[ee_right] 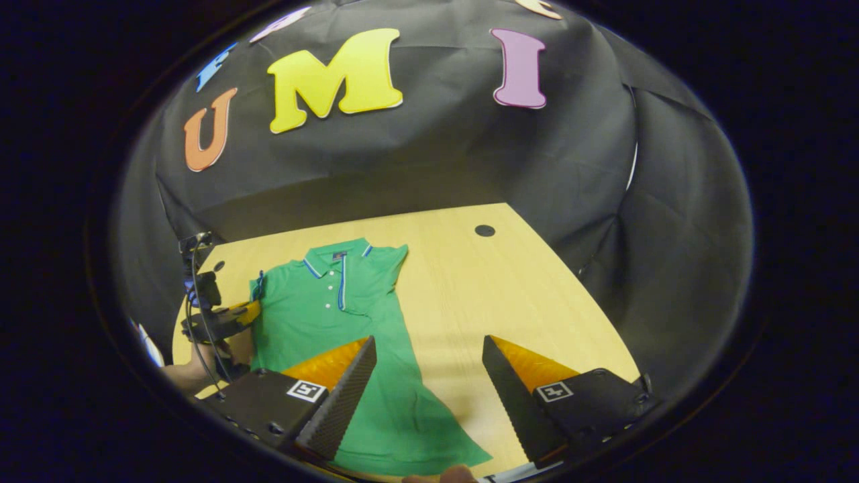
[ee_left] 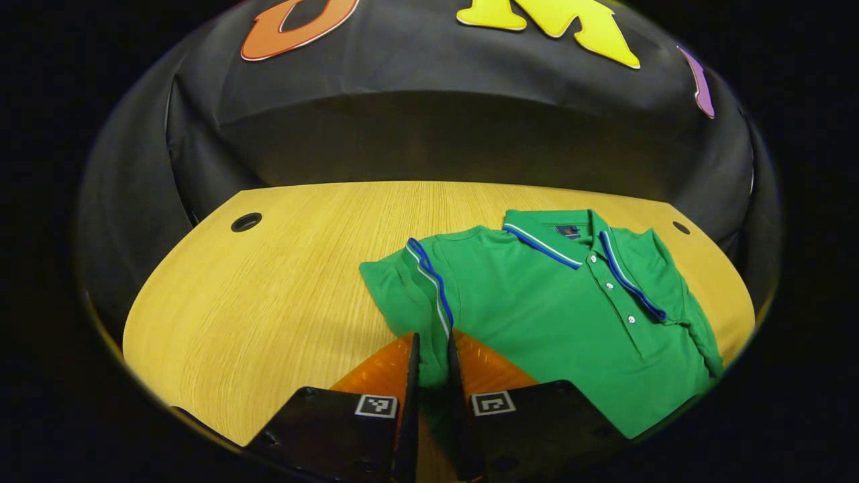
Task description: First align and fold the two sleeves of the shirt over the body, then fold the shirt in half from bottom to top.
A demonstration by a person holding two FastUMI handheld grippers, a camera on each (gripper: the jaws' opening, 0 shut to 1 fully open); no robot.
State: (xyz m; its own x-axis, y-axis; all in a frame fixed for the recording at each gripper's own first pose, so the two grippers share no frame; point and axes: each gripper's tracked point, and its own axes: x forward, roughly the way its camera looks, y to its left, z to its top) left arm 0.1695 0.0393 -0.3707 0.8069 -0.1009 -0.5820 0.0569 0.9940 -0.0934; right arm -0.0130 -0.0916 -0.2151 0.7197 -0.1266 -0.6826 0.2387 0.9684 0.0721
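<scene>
Left gripper view: one green shirt [ee_left: 537, 315] lies on the wooden surface [ee_left: 268, 282]. The left gripper [ee_left: 433, 362] has both fingers pinched together on the striped sleeve [ee_left: 419, 288].

Right gripper view: the right gripper [ee_right: 429, 382] hangs wide apart, holding nothing, above the shirt's lower edge; two surface holes visible.

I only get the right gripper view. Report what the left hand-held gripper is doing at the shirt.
Observer: In the left gripper view, the left hand-held gripper is shut on a sleeve of the green shirt.
Operator: Say where on the sleeve.
Observer: At the striped cuff. Its stripes run down to the gap between the fingers, and green fabric sits pinched there.
</scene>
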